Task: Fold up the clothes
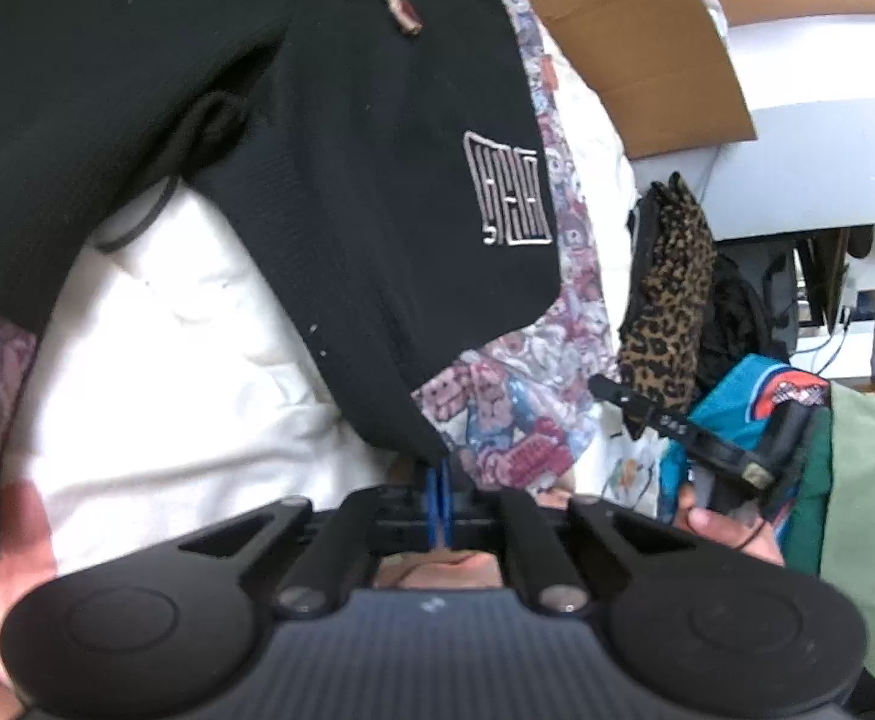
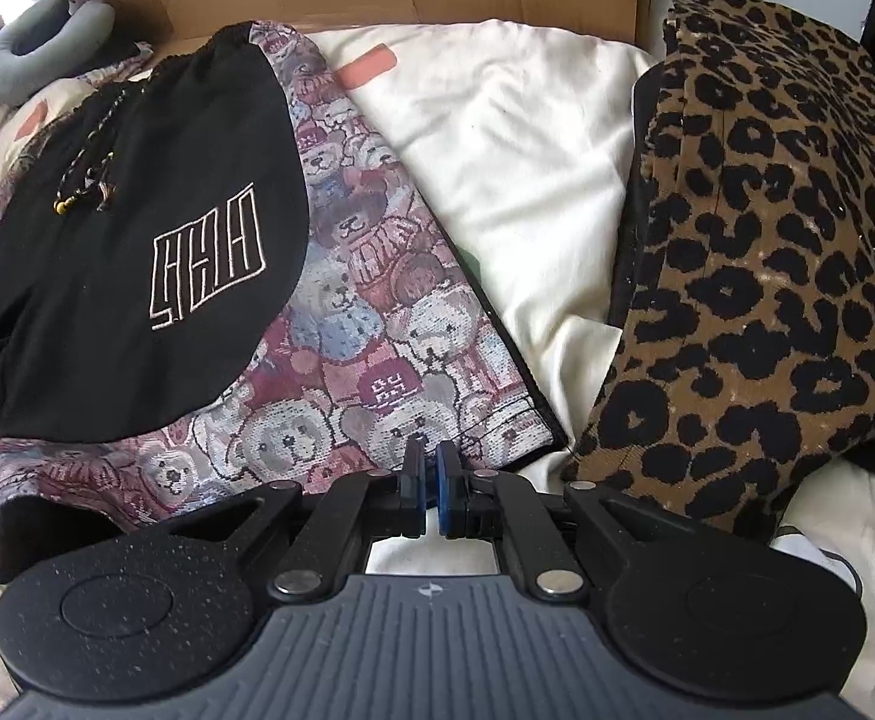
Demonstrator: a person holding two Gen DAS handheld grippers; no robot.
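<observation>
Left gripper (image 1: 437,480) pinches black shorts (image 1: 329,180) corner; right gripper (image 2: 431,474) seemingly closed, empty.

Matt black knit cloth (image 2: 107,276) (stitched logo) is seen upon woven bear-patterned fabric (image 2: 365,324); smooth white sheeting (image 2: 515,180) is seen alongside.

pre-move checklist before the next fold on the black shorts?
1. Left gripper pinching a corner of the black shorts: ok.
2. Right gripper holding fabric: not ok, jaws nearly closed on nothing.
3. Shorts lying on the teddy-bear cloth: ok.
4. Drawstring clear of the fold: cannot tell.
5. Leopard-print garment apart from the shorts: ok.
</observation>
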